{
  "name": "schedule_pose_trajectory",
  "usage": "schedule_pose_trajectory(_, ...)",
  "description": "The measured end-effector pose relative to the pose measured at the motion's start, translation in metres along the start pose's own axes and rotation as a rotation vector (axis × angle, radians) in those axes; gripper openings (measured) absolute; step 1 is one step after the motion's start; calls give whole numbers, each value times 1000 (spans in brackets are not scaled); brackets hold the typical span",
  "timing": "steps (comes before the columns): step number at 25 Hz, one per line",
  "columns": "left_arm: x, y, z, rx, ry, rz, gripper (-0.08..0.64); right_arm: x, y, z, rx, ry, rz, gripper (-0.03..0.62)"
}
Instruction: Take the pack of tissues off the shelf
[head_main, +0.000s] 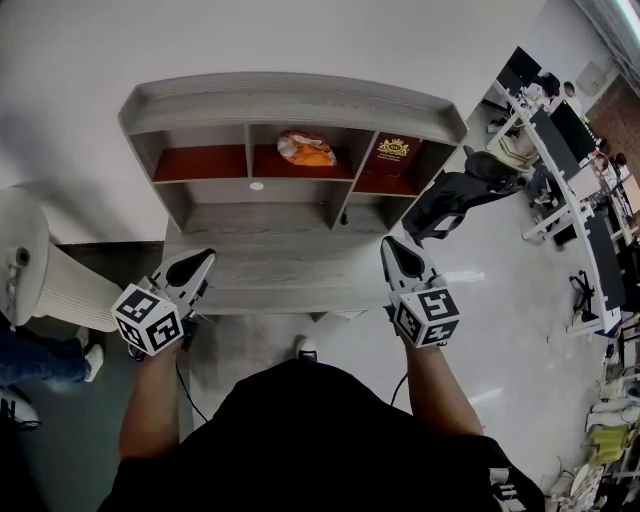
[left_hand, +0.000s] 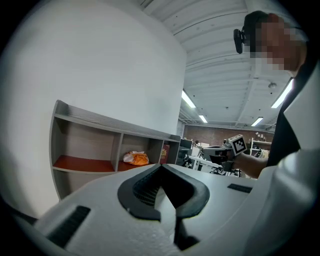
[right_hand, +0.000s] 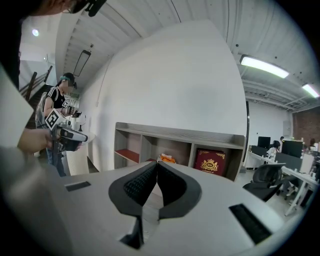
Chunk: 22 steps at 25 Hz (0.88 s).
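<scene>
An open-plan office: rows of desks (head_main: 552, 200) with monitors (head_main: 563, 124), a swivel chair (right_hand: 267, 176), ceiling strip lights (right_hand: 264, 66)

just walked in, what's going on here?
A person stands facing a grey shelf with a gripper in each hand. The left gripper and right gripper are both shut with nothing between their jaws, and both are held short of the shelf. The orange pack of tissues lies untouched in the middle compartment. A red box stands in the compartment to its right.
</scene>
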<state>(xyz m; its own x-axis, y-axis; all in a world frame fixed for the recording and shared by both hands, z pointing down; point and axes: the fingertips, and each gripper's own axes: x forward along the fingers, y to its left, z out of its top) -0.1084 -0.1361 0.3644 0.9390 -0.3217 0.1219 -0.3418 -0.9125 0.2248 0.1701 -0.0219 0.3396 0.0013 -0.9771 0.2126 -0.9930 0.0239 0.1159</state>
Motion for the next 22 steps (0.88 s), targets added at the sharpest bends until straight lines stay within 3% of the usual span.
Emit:
schedule_pose_trajectory(3,9,5,8,-5,-22,17,17,7,-10,2,-9,9,6,9)
schedule_pose_trajectory(14,40,21,-2,-29,30,25,17,54,-29,-6,19,37,34,9)
schedule_pose_trajectory(22,55,37,2,-37,24,52,17,86,-44,-13,15,73,53,9)
